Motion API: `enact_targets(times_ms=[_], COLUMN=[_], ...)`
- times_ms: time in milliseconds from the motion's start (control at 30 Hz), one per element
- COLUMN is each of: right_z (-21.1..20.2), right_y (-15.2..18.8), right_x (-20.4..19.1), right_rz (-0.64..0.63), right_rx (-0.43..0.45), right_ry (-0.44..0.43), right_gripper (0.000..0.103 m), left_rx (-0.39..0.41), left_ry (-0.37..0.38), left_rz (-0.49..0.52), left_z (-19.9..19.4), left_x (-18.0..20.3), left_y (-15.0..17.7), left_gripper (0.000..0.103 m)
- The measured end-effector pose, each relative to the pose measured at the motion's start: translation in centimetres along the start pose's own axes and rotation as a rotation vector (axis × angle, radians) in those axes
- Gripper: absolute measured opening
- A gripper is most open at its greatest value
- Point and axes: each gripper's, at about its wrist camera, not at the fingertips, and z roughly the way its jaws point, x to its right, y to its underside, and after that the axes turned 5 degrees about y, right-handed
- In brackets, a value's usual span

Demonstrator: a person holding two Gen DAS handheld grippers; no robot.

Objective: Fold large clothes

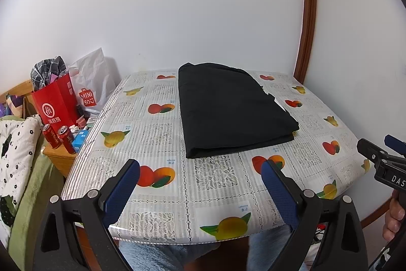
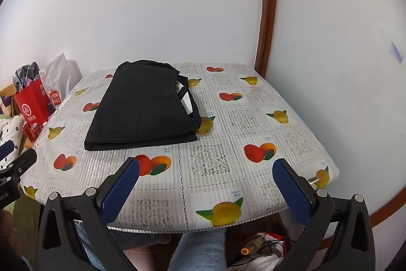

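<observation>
a: start on the left. what sits off to the side of the left gripper (image 1: 200,183)?

b: well to its left, past the table edge, two red drink cans (image 1: 59,139) on a low wooden stand, a red paper bag (image 1: 54,103) with a checked cloth poking out, and a white plastic shopping bag (image 1: 91,83) against the wall. none of it lies between the gripper and the clothing.

a: and the gripper itself?

b: its blue-padded jaws are spread wide with nothing between them, only the fruit-printed plastic tablecloth (image 1: 162,197) showing through the gap. it hangs over the near edge of the table.

a: where's the garment?

b: the black cloth garment folded into a flat rectangle (image 1: 228,111) lies ahead of the left gripper and slightly to its right, well apart from the pads. seen from the right gripper (image 2: 205,184), it's ahead and to the left. the layers stack squarely, so i'd judge the folding is done and the grippers are held clear to leave the stack alone.

a: the right gripper's state?

b: jaws spread as wide as they go, empty. a narrow black strap (image 2: 189,98) loops out on the garment's side facing it, over a bit of white.

a: anything in the way?

b: no. bare tablecloth ahead, then the white wall and a brown wooden door frame (image 2: 267,17) to its right. under the table, tangled cables (image 2: 256,245) that i can't make out well.
</observation>
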Motion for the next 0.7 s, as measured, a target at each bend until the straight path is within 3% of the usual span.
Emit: enact_targets(times_ms=[700], right_z=[-0.66], right_y=[0.13], right_x=[0.37], right_rz=[-0.007], right_rx=[0.019], right_ry=[0.007], right_gripper=[0.103], left_rx=[0.002], left_ry=[0.004], left_rz=[0.013], left_z=[-0.32], left_x=[0.36], left_y=[0.17], left_gripper=[0.097])
